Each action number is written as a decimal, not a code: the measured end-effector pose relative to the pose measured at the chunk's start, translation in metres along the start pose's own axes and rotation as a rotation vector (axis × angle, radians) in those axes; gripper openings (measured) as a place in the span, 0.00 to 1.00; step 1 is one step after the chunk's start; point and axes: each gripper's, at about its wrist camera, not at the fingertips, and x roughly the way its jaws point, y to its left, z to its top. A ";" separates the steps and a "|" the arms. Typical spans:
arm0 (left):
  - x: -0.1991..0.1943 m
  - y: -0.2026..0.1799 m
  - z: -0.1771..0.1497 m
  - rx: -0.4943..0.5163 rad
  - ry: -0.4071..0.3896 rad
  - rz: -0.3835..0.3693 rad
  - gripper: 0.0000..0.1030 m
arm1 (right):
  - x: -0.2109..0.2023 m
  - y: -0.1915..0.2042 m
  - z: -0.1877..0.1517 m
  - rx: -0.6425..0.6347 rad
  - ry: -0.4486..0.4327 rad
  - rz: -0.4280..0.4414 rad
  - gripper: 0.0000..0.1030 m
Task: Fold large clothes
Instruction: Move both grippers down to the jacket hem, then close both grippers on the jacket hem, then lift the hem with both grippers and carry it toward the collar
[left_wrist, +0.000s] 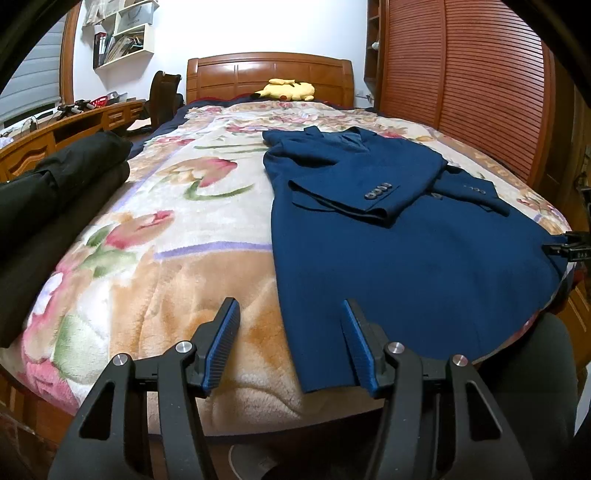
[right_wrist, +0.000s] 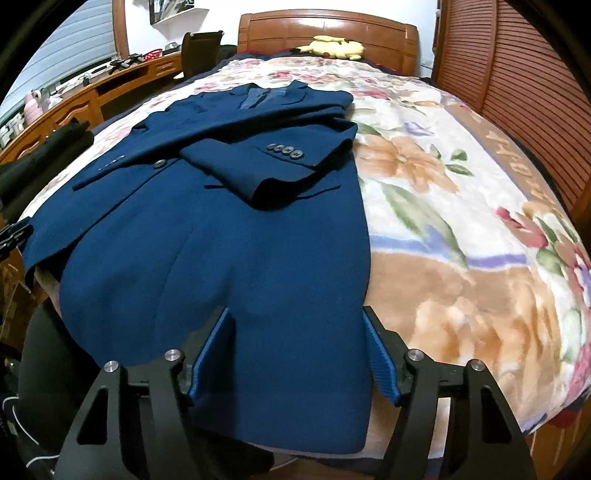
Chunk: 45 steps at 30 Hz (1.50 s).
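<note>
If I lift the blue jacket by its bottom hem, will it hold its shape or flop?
Probably flop: the jacket already drapes limply over the bed edge. Its folded sleeve lies loose on top and may slide off. The plush blanket looks likely to drag at the cloth.

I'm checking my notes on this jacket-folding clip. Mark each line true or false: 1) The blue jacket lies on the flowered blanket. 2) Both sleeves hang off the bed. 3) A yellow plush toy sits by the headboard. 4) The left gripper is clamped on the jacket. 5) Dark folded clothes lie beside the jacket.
1) True: the blue jacket lies on the flowered blanket.
2) False: the sleeves are folded across its front.
3) True: the yellow plush toy sits by the headboard.
4) False: the left gripper is open at the hem.
5) True: dark folded clothes.
</note>
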 end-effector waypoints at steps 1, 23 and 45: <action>0.000 0.000 0.000 0.000 0.000 -0.001 0.56 | 0.001 -0.001 -0.001 0.002 0.001 0.004 0.67; -0.008 -0.001 -0.017 -0.030 0.003 -0.055 0.50 | 0.004 0.007 0.003 -0.015 0.006 0.046 0.24; -0.084 -0.015 0.084 0.015 -0.232 -0.116 0.04 | -0.055 0.016 0.051 -0.012 -0.244 0.005 0.06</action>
